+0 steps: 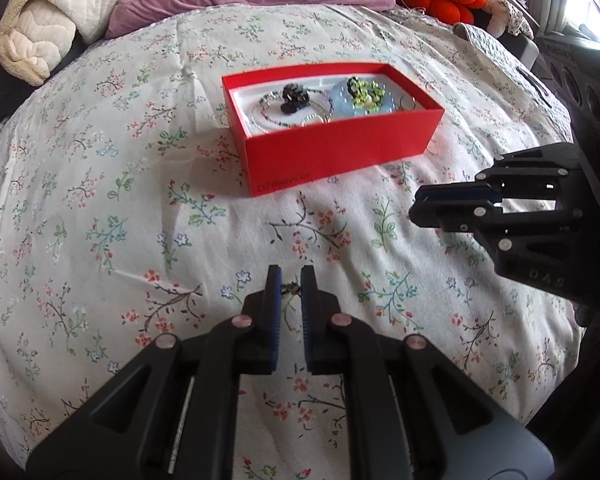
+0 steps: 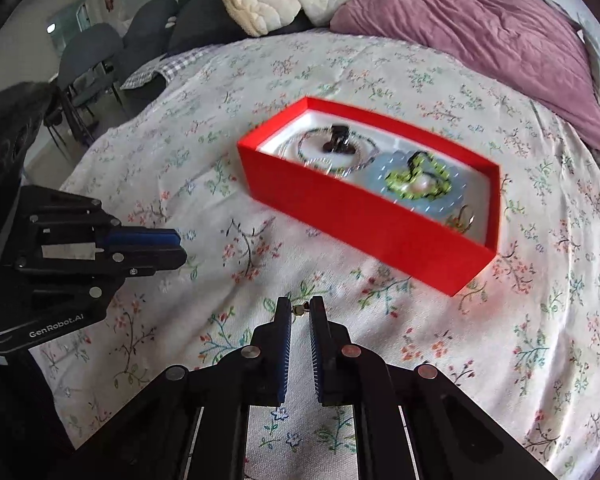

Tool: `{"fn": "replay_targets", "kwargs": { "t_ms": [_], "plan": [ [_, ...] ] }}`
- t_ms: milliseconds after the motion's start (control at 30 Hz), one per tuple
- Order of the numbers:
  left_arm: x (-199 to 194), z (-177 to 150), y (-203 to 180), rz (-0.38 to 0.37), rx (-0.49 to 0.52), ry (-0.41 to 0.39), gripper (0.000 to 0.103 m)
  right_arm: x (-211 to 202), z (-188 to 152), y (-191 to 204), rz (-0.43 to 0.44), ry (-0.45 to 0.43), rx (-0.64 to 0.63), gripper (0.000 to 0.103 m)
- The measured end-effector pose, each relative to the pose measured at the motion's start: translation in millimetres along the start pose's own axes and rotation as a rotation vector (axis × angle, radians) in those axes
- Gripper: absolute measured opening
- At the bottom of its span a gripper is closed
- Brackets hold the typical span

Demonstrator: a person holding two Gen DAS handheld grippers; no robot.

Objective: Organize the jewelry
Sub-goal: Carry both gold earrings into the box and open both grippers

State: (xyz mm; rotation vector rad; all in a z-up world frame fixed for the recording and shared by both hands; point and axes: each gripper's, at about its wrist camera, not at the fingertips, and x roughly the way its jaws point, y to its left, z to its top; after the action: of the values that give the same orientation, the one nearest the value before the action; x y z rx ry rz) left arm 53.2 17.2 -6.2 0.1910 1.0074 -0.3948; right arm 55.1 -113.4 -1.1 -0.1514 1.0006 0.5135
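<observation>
left gripper (image 1: 291,280) at 6 o'clock, jaws pinched on a small dark earring (image 1: 291,289) | red box (image 1: 332,136) at 12, beaded bracelets and brooch inside | right gripper (image 2: 300,307) nips a tiny stud (image 2: 299,311) | step: carrying; next: drop into box | both pieces too small to identify surely

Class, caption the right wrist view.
Right gripper pinching a small earring above the floral bedspread, near the red jewelry box.
</observation>
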Motion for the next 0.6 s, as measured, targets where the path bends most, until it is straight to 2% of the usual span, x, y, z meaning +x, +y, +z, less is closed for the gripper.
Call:
{"fn": "replay_targets", "kwargs": {
  "t_ms": [367,600],
  "plan": [
    [-20.7,30.9,3.5,0.006,-0.022,-0.081,0.010,-36.8,25.8,-15.0,-0.024,-0.112,0.050,0.009],
    [-17.9,60.5,4.1,-0.022,-0.108,-0.123,0.010,-57.9,45.3,-27.7,-0.042,-0.191,0.099,0.009]
  ]
}}
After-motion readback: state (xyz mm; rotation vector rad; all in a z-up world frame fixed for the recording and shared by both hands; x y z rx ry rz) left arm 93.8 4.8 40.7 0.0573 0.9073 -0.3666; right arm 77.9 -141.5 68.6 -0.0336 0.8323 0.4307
